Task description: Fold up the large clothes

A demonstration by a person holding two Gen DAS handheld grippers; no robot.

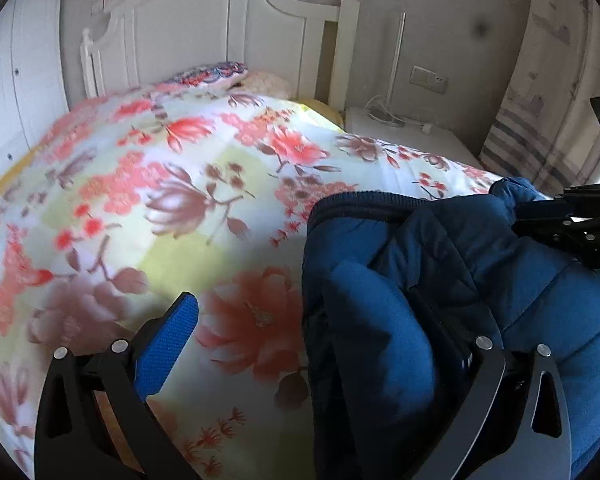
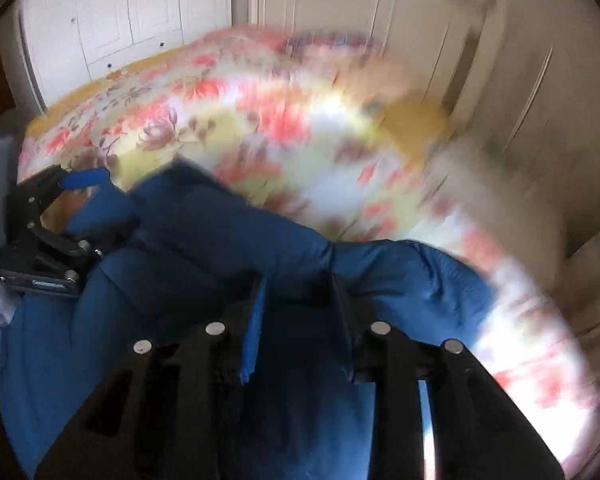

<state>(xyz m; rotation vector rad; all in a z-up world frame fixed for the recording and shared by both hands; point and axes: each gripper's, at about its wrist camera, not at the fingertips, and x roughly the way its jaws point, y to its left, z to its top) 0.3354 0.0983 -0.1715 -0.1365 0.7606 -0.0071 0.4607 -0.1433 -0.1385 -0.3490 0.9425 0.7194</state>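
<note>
So the big padded dark-blue quilted jacket [image 1: 440,280] is lying on the bed with the floral pink-and-yellow quilt cover [image 1: 180,184], bunched up along the bed's near edge rather than spread flat.

The right hand-held gripper [image 2: 296,300] looks clenched on a pinch of the jacket's fabric, the cloth sits squeezed between the blue pads [image 2: 256,320]. My guess is it's holding one edge so that part can be carried over onto the rest for a fold (the right view is really smeared, so I wouldn't swear to exactly which edge).

The left hand-held gripper [image 1: 320,340] is wide open: one blue pad hangs over bare quilt, the other finger is buried behind a jacket fold. It isn't pinching anything, probably lining up to take the ribbed hem [image 1: 360,200] or steady the bulk.

White headboard [image 1: 220,32] is at the bed's far end, well apart from the jacket.
</note>
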